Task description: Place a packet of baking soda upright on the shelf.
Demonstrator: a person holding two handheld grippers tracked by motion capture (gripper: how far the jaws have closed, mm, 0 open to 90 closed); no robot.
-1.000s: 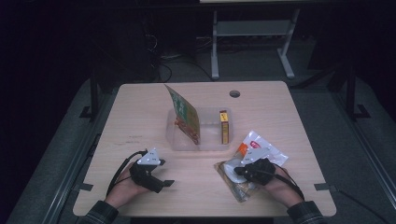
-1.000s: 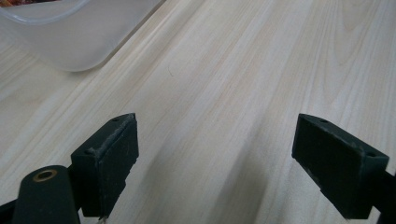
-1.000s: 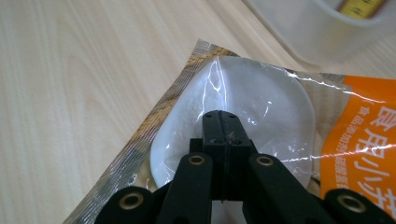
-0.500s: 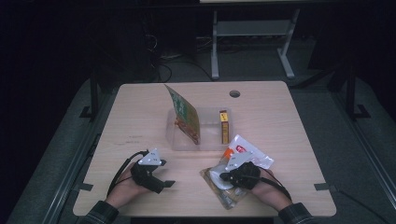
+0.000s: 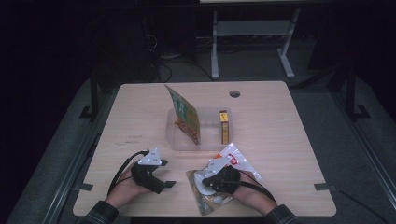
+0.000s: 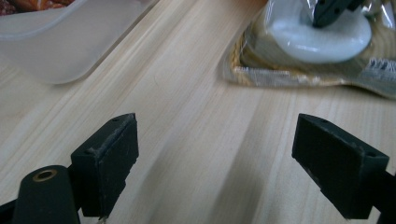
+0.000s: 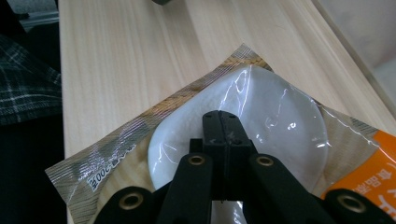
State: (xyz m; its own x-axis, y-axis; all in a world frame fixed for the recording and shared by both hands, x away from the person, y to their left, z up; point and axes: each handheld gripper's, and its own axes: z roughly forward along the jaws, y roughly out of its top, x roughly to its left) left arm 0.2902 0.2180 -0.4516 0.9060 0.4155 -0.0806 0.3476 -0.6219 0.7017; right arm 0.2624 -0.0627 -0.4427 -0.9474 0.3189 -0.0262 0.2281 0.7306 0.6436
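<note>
We see the right gripper (image 7: 219, 122) with its jaws pressed together, tips resting on the clear packet (image 7: 261, 116) holding a white disc, which lies flat at the desk's (image 5: 140, 116) near edge. Our left gripper (image 6: 229, 154), jaws apart with nothing between them, sits just beside that packet.

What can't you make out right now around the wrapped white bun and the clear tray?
- Right gripper: jaws shut on top of the wrapped bun; whether they pinch any film is hidden beneath them.
- Print on the wrapper, right gripper view: cut by the edge, too small.
- Clear tray, high view: the upright green packet hides part of its inside.
- Yellow box: label too small.
</note>
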